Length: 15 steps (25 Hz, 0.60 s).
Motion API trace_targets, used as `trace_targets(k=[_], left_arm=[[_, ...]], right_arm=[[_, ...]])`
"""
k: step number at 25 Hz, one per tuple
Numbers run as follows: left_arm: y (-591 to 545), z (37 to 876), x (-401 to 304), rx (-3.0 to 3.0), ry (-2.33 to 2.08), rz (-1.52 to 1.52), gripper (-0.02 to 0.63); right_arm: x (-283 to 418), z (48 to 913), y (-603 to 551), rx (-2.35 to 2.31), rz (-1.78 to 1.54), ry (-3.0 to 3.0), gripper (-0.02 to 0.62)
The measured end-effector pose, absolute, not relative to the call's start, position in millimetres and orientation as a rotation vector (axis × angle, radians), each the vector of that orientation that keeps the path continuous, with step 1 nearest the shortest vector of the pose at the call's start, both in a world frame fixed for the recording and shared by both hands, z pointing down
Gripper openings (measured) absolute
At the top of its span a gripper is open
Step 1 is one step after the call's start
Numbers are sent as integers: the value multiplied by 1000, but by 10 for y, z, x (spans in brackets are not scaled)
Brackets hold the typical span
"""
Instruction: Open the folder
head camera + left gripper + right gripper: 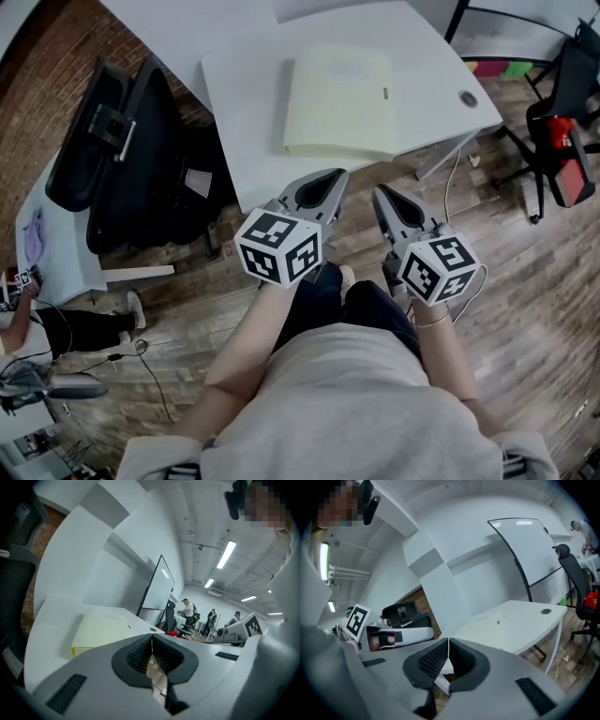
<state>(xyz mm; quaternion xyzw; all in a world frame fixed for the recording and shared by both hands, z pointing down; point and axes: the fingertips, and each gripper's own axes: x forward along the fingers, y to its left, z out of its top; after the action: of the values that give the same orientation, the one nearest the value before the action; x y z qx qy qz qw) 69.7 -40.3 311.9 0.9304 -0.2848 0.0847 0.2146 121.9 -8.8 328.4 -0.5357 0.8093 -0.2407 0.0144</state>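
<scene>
A pale yellow folder [339, 101] lies flat and closed on the white table [239, 103]; it also shows in the left gripper view as a yellow slab [101, 629]. My left gripper [339, 174] hovers just off the table's near edge, below the folder, its jaws shut with nothing in them. My right gripper [379, 193] hangs beside it, a little further from the table, also shut and empty. In the right gripper view the jaws [448, 640] meet tip to tip, with the table [520, 620] ahead.
A black office chair [117, 155] stands left of the table. A second chair with red parts [562, 141] is at the right. A whiteboard [525, 550] stands beyond the table. People sit far off [190, 611]. The floor is wood planks.
</scene>
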Motion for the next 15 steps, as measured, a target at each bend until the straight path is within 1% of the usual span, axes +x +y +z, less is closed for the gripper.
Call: trace_targets(k=[8, 15], left_arm=[[-697, 3202, 691, 2578, -741, 272, 18], [-871, 3400, 713, 2621, -647, 390, 18]], right_arm=[[1309, 3347, -318, -1777, -764, 2463, 23], [1376, 3488, -515, -1873, -802, 2392, 21]])
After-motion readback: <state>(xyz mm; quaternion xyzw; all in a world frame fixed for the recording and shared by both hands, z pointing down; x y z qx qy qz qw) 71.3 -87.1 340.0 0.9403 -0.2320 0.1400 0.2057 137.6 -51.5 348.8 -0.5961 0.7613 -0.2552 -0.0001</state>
